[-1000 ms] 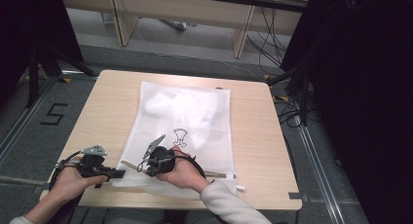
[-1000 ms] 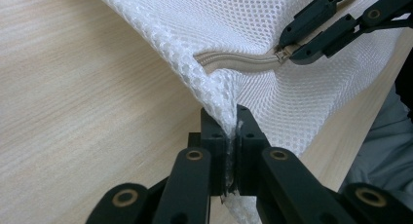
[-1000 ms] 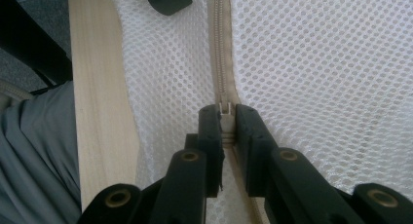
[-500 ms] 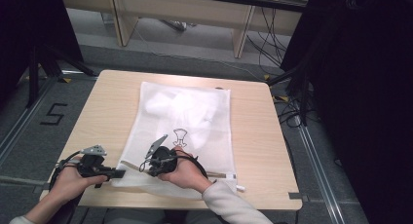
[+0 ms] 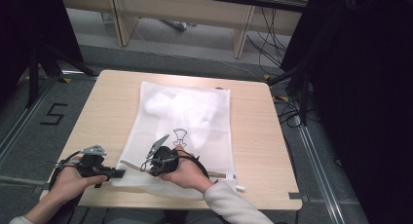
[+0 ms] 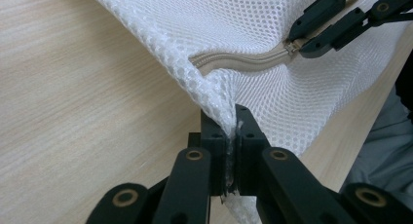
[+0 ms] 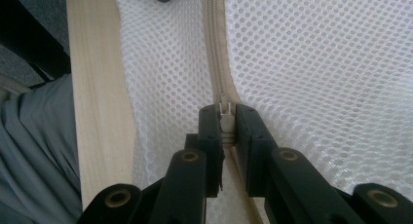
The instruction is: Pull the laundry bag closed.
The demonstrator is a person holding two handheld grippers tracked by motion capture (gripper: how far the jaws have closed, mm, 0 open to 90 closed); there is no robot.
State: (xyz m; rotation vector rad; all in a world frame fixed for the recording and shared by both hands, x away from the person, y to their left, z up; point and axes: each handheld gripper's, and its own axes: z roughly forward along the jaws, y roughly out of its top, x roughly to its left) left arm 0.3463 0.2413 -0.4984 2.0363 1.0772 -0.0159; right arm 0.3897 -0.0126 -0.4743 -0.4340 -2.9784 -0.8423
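Left gripper (image 6: 232, 131) pinching corner of white mesh bag (image 6: 253, 34); right gripper (image 7: 226, 121) clamped on zipper pull (image 7: 224, 108), both at near table (image 5: 109, 102) edge

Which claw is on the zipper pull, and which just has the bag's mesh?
The right claw pinches the zipper pull. The left claw clamps the corner of the mesh bag, beside the zipper's end.
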